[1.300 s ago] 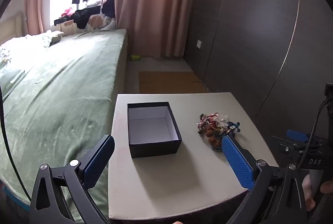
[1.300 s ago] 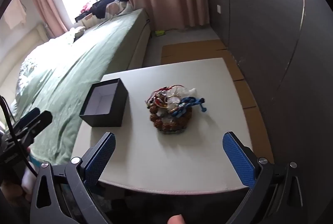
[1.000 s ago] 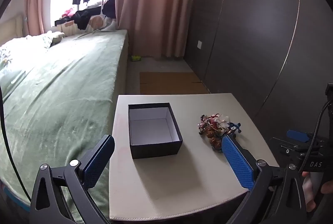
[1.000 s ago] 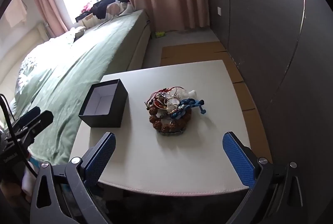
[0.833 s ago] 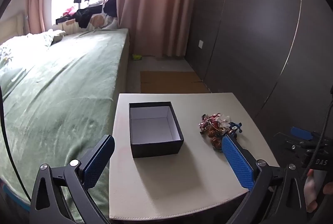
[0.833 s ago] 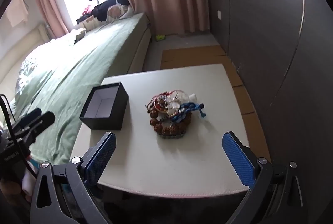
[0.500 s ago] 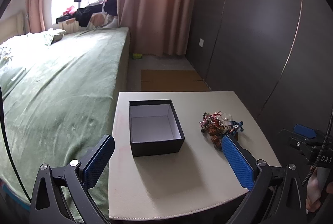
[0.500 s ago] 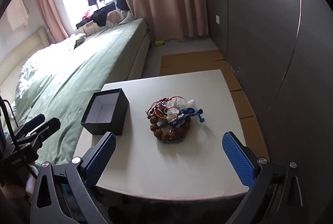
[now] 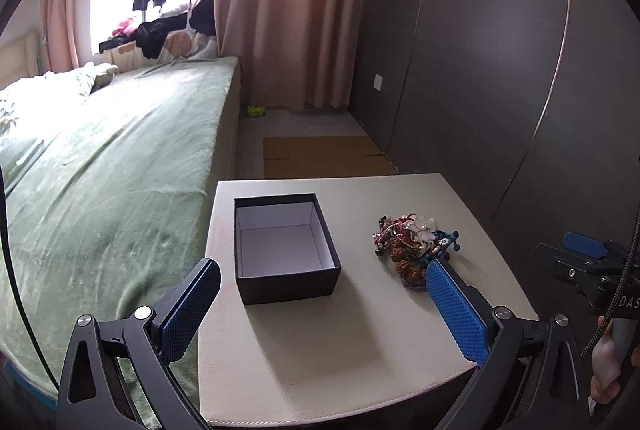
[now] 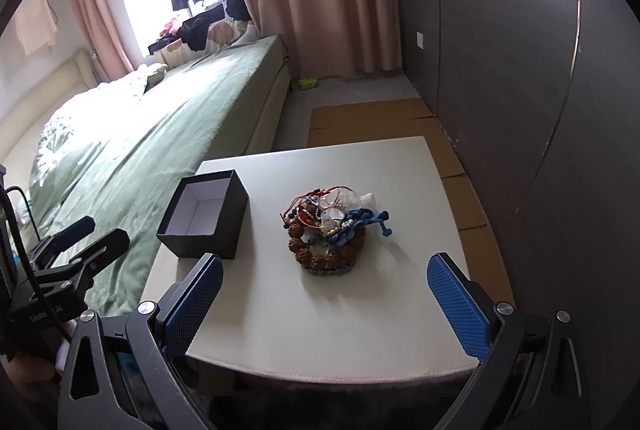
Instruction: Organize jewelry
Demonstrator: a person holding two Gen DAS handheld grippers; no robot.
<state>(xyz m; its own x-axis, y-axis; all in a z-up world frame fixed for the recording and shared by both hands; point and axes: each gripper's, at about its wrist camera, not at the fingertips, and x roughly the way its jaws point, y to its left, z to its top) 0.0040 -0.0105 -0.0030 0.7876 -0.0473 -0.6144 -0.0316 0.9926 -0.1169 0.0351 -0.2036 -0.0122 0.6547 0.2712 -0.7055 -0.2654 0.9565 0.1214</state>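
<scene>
Both grippers hang over the near edge of the small beige table (image 9: pixel 360 350), and nothing is in either one. The left gripper (image 9: pixel 324 306) has its blue pads spread wide, framing the black box (image 9: pixel 286 280). The right gripper (image 10: pixel 324 300) is spread just as wide, with the jewelry pile (image 10: pixel 330 226) ahead between its fingers. The box sits on the table's left half, lid off, white lining showing, and it holds nothing. The jewelry lies in a heap on the tabletop to the right of the box, well apart from it: brown bead bracelet, blue braided cord, red string, a pale flower piece on top. A green bed (image 9: pixel 100 170) runs alongside the table at left.
</scene>
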